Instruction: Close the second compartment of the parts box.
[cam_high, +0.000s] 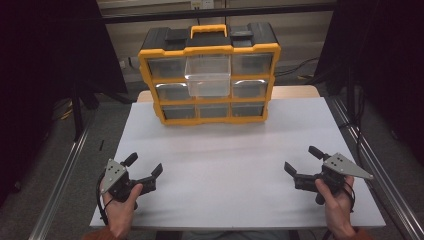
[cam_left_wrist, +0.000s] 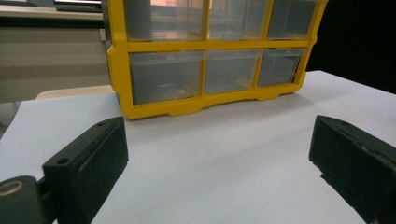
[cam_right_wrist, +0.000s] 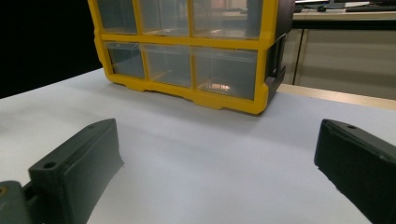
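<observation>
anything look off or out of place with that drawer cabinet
Yes: the clear plastic top-middle drawer of the yellow-and-black drawer cabinet is pulled out towards the camera and overhangs the row below, while the other drawers sit flush. Nothing looks spilled or damaged.

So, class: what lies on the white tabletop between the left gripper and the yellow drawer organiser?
Nothing: bare white tabletop separates the left gripper from the yellow drawer organiser, seen in the left gripper view.

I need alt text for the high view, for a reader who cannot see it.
A yellow drawer cabinet stands at the far side of a white table, its top middle drawer pulled out. Near the person, the left gripper and right gripper are held open, holding nothing.
</observation>
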